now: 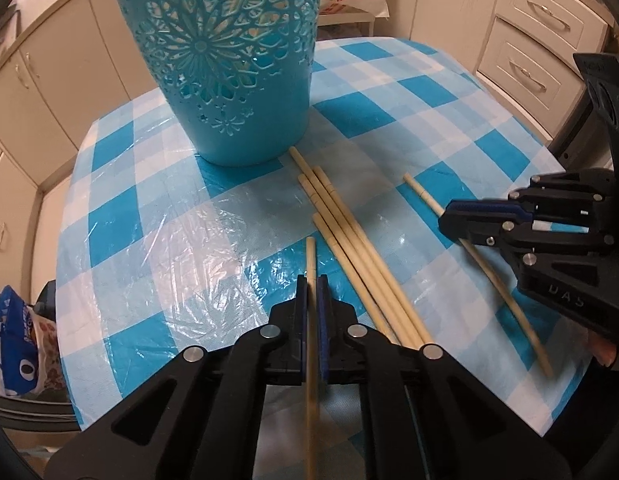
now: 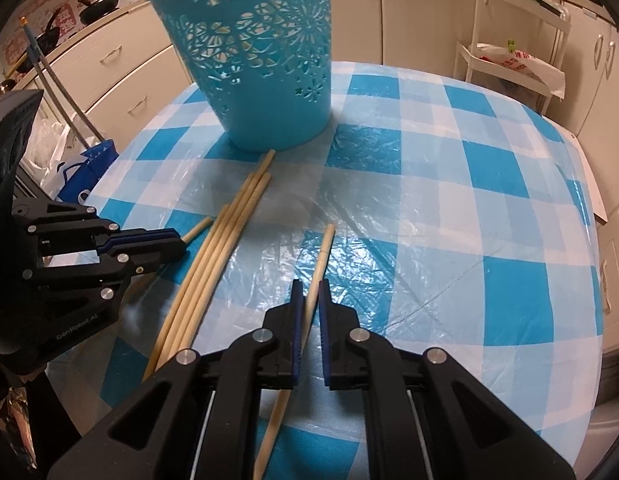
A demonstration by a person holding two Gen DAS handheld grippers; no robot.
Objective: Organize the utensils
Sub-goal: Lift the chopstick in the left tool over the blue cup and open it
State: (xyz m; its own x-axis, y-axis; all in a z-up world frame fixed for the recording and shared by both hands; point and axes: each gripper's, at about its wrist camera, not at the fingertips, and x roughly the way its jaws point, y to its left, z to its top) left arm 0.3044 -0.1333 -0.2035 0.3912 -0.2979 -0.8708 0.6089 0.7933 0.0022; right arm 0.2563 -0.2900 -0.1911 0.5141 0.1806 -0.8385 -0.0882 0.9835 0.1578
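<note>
A tall blue cut-out holder (image 1: 233, 72) stands on the checked tablecloth; it also shows in the right wrist view (image 2: 265, 60). Several wooden chopsticks (image 1: 349, 240) lie in a bundle in front of it, seen also in the right wrist view (image 2: 213, 264). My left gripper (image 1: 312, 288) is shut on one chopstick (image 1: 310, 264) that runs between its jaws. My right gripper (image 2: 311, 292) is shut on another chopstick (image 2: 323, 252). The right gripper (image 1: 453, 220) shows at the right of the left wrist view, the left gripper (image 2: 181, 244) at the left of the right wrist view.
The round table (image 2: 469, 200) has a blue-and-white plastic cover. Cream cabinets (image 1: 529, 40) surround it. A white rack (image 2: 509, 40) with bags stands at the back right. Bags (image 1: 17, 340) sit on the floor at the left.
</note>
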